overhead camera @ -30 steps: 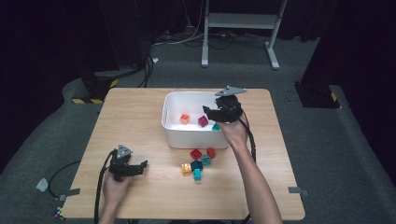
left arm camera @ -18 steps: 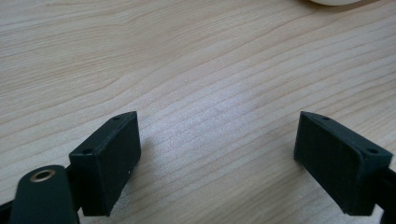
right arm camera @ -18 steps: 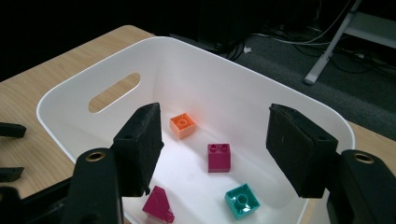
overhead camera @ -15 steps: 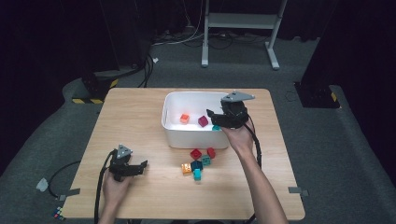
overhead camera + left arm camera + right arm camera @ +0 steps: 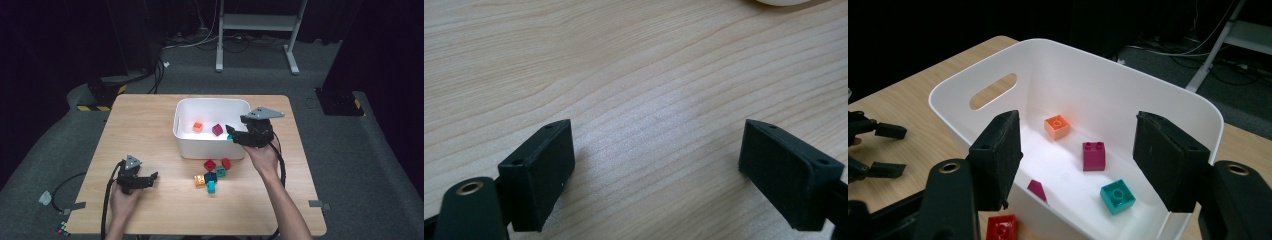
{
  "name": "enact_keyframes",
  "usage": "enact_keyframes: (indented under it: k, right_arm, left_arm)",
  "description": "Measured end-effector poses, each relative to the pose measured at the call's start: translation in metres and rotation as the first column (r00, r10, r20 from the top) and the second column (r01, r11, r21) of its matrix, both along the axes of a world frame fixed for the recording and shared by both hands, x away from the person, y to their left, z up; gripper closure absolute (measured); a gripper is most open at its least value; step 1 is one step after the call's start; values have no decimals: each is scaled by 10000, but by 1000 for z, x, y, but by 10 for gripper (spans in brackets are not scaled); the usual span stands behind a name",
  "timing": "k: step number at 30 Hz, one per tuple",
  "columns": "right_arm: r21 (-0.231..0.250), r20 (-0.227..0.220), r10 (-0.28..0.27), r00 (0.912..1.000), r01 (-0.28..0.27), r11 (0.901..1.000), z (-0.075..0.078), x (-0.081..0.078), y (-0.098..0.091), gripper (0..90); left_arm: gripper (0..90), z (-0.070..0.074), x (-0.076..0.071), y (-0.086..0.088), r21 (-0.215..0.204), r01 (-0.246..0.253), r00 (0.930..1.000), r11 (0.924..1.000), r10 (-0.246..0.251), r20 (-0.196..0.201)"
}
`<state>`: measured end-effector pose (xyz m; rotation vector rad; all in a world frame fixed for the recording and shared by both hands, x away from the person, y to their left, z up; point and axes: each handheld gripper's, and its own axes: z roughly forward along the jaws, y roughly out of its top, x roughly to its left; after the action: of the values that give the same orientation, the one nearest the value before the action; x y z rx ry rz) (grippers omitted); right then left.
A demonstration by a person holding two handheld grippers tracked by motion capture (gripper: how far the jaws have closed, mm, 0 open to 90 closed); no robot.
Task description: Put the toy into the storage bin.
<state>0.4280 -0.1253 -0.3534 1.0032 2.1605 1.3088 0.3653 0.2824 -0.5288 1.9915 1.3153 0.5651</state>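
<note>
Bricks sit in the white bin [image 5: 1168, 95]: an orange brick [image 5: 1057, 126], a magenta brick [image 5: 1093, 155] and a teal brick [image 5: 1117, 196] lie apart on its floor, with a small magenta wedge [image 5: 1037, 190] against the near wall. The right claw [image 5: 1078, 160] hangs above the bin's near right corner with its jaws wide apart and nothing between them; they have just been opening. Outside the bin, just in front of its near wall, a cluster of loose bricks [image 5: 212, 172] in red, teal and orange lies on the wooden surface [image 5: 150, 125]. Well to the left, the left claw [image 5: 659, 175] rests low over bare wood, jaws spread wide and empty, near the front edge of the surface.
</note>
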Motion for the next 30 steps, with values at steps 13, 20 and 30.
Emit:
enact_keyframes:
  k: [13, 20, 30]
  right_arm:
    - [216, -68, 210, 9998, -209, 9995, -17, -32, -10, 374]
    - [85, -227, 166, 9996, -164, 9998, -34, -44, -9, 375]
    - [6, -553, 454, 9974, -454, 9990, -63, -65, -2, 376]
  left_arm:
    - [147, 0, 0, 0, -12, -4, 10000, 10000, 4, -2]
    - [148, 0, 0, 0, -9, -3, 10000, 10000, 3, -4]
    - [147, 0, 0, 0, -6, -9, 10000, 10000, 9, -2]
